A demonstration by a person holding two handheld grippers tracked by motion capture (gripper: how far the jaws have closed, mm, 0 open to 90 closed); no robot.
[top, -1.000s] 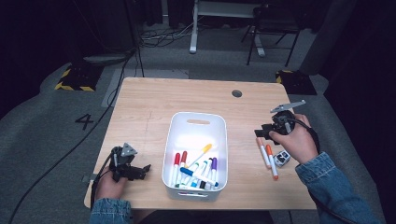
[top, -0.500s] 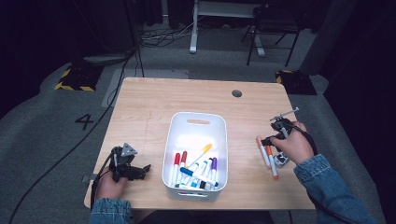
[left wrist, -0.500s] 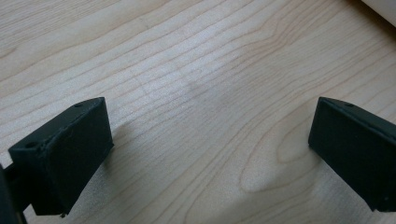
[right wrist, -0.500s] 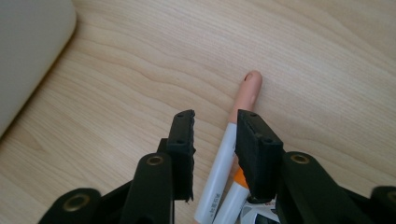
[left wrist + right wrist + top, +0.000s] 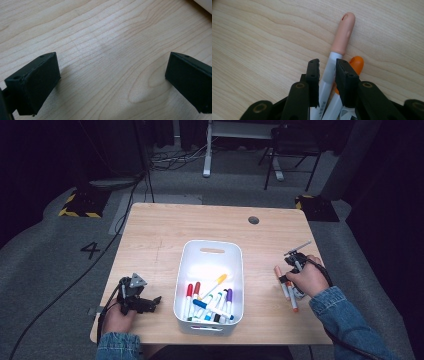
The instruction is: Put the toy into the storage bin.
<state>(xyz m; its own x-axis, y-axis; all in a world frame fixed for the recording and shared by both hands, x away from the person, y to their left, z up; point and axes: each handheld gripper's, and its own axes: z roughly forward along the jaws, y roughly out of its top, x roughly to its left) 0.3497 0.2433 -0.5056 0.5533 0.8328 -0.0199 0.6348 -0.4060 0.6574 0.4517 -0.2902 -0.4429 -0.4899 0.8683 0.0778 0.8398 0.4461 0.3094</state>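
R hand-held gripper [image 5: 327, 75] just closed on smooth peach-capped marker [image 5: 337, 50]; L hand-held gripper [image 5: 110, 82] open, woodgrain table [image 5: 105, 30].

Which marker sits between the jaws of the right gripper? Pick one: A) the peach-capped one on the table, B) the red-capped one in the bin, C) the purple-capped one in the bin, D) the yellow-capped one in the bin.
A: in the right gripper view, the jaws of the right gripper close on the white barrel of the peach-capped marker, which lies on the table beside an orange-capped marker.
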